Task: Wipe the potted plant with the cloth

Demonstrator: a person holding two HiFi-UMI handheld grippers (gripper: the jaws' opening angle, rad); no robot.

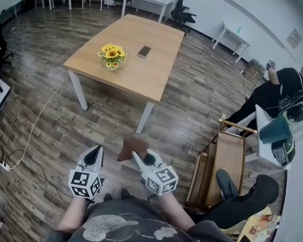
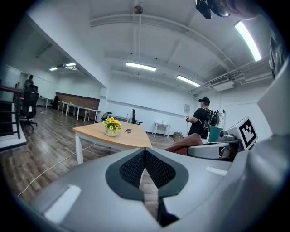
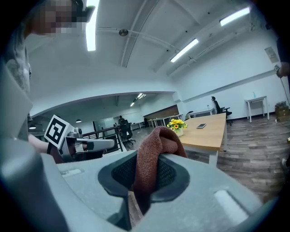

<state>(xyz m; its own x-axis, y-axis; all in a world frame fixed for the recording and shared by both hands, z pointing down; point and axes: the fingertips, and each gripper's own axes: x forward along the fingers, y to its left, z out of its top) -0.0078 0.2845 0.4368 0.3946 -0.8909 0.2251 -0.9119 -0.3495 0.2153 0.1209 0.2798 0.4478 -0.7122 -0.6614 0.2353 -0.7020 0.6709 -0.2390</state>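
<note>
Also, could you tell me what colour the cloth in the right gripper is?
The cloth is reddish brown, clearest in the right gripper view.

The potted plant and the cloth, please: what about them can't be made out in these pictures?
- Potted plant: too small in every view; the pot's surface and any dust cannot be judged.
- Cloth: bunched; its lower end is hidden inside the right gripper in the right gripper view.
- Flat dark thing on the table: too small in the head view to identify.
</note>
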